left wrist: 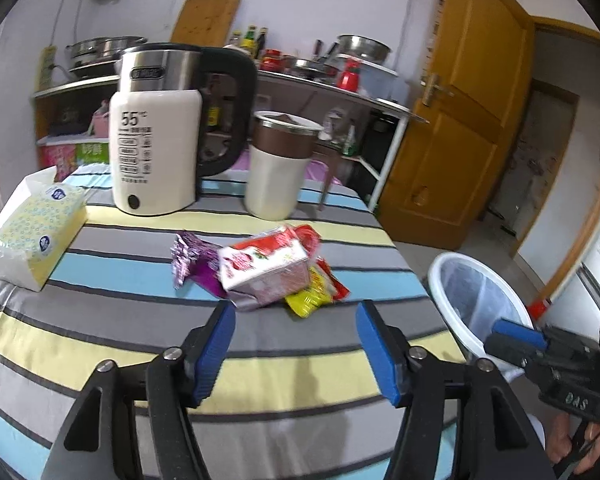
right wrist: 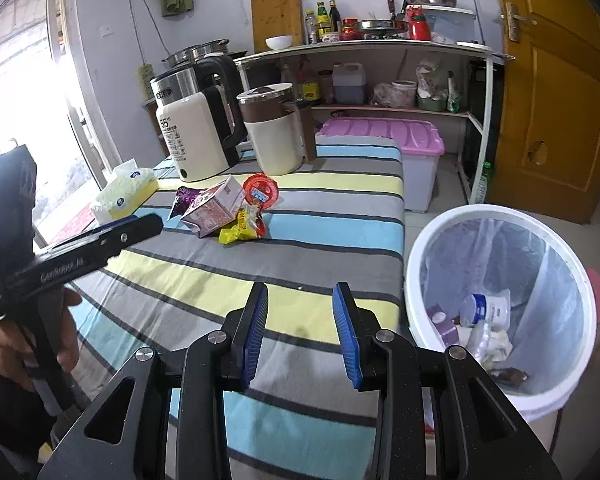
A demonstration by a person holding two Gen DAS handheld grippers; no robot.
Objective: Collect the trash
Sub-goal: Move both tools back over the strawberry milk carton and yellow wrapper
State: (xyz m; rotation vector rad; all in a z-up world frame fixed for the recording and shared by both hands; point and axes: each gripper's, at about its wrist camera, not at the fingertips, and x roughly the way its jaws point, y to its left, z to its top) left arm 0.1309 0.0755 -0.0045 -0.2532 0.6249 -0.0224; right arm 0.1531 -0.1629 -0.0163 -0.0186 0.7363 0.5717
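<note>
We are holding the left tool (left wrist: 296,316) with its blue pads (left wrist: 216,354) standing wide apart and nothing between them, above the striped cloth (left wrist: 100,320) that is covering the desk. We are holding the right tool (right wrist: 300,332) with its pads set at a middling gap, also empty, over the near right part of the same cloth, just beside the desk's edge.

Just past the left tool's tips, a small heap of trash is lying on the cloth: a pink and white carton (left wrist: 266,270) is sitting on top, a purple wrapper (left wrist: 190,258) is lying against its left side, and a yellow and red wrapper (left wrist: 314,292) is poking out at its right. From the right wrist view a round red lid (right wrist: 260,194) is showing at the back of the heap.

To the right of the desk, on the floor, a white bin (right wrist: 496,308) with a clear liner is standing open, and some trash is already lying at its bottom.

Further back on the desk, a tissue pack (left wrist: 32,232) is resting at the left edge, and a white kettle (left wrist: 156,136) and a white and brown cup (left wrist: 278,168) are standing upright side by side behind the heap. Beyond the desk, a shelf (right wrist: 380,46) with pots and bottles is standing against the wall.
</note>
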